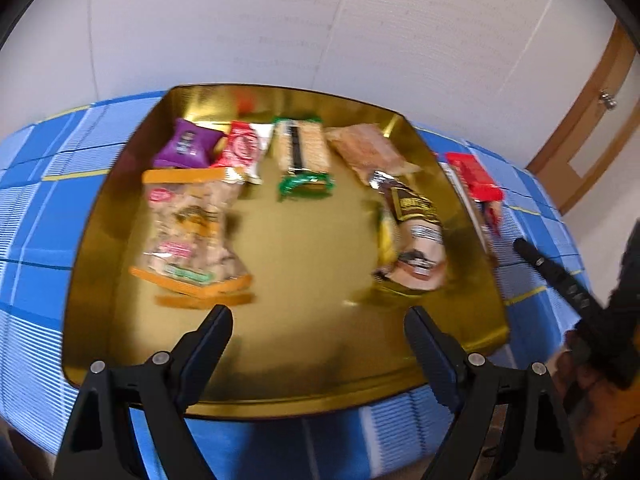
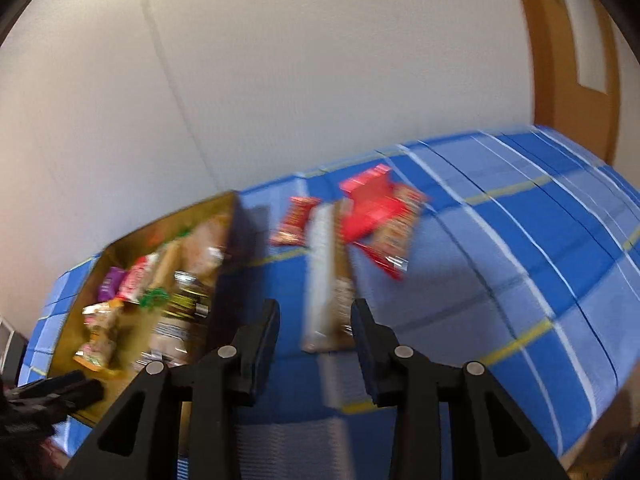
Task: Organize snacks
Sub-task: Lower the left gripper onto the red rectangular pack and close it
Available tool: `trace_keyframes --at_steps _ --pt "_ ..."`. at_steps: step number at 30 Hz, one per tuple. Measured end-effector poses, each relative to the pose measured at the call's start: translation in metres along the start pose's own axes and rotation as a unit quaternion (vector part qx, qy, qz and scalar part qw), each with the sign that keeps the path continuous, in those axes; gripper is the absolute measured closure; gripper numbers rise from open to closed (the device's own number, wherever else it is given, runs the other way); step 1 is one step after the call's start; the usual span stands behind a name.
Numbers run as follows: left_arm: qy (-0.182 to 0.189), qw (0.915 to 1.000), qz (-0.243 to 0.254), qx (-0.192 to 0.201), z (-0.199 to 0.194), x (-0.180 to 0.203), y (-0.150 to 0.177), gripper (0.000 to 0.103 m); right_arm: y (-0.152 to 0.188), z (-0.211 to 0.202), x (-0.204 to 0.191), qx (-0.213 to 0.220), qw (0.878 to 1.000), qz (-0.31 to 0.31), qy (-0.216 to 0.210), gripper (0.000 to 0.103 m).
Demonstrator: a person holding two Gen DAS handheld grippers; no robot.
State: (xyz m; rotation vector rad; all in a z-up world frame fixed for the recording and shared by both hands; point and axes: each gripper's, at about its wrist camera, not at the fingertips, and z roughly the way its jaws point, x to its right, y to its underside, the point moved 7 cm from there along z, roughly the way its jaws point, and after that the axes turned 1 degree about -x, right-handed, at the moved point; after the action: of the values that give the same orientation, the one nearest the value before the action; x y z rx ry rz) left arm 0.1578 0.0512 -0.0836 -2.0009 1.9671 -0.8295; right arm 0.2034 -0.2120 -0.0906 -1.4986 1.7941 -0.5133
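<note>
The setting is appearing to be a room in a home. A counter is wearing a blue checked cloth [image 2: 520, 216] with white and yellow lines. A plain white wall [image 1: 280, 20] is standing just behind it. A wooden door [image 2: 560, 60] with a metal knob is showing at the right. A gold tray [image 1: 280, 352] is carrying packaged snacks [image 1: 188, 236], and further packets [image 2: 372, 208] are lying on the cloth.
</note>
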Motion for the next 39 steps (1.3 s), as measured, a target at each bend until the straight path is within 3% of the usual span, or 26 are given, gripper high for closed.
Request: trace_keyframes --at_steps 9,14,18,24,29,36,39 --pt "0.017 0.9988 0.046 -0.004 0.0 0.051 -0.004 0.015 0.013 -0.001 0.055 0.017 0.999 0.047 0.008 0.066" --pt "0.039 0.9964 0.076 -0.005 0.003 0.094 -0.024 0.015 0.02 -0.002 0.069 0.017 0.995 0.099 -0.017 0.066" --pt "0.061 0.9944 0.085 -0.014 0.013 0.13 -0.047 0.015 0.018 -0.006 0.071 0.023 0.995 0.101 -0.012 0.066" --pt "0.08 0.9945 0.056 -0.037 0.051 0.18 -0.101 0.015 0.015 -0.008 0.079 0.026 0.991 0.127 -0.022 0.066" --pt "0.102 0.9919 0.043 -0.062 0.108 0.22 -0.142 0.015 0.01 -0.008 0.089 0.026 0.989 0.146 -0.026 0.066" --pt "0.095 0.989 -0.005 -0.113 0.177 0.229 -0.151 0.024 0.003 -0.01 0.102 0.028 0.984 0.171 -0.033 0.066" --pt "0.099 0.9889 -0.01 -0.11 0.19 0.23 -0.151 0.026 0.002 -0.012 0.104 0.029 0.983 0.178 -0.035 0.066"
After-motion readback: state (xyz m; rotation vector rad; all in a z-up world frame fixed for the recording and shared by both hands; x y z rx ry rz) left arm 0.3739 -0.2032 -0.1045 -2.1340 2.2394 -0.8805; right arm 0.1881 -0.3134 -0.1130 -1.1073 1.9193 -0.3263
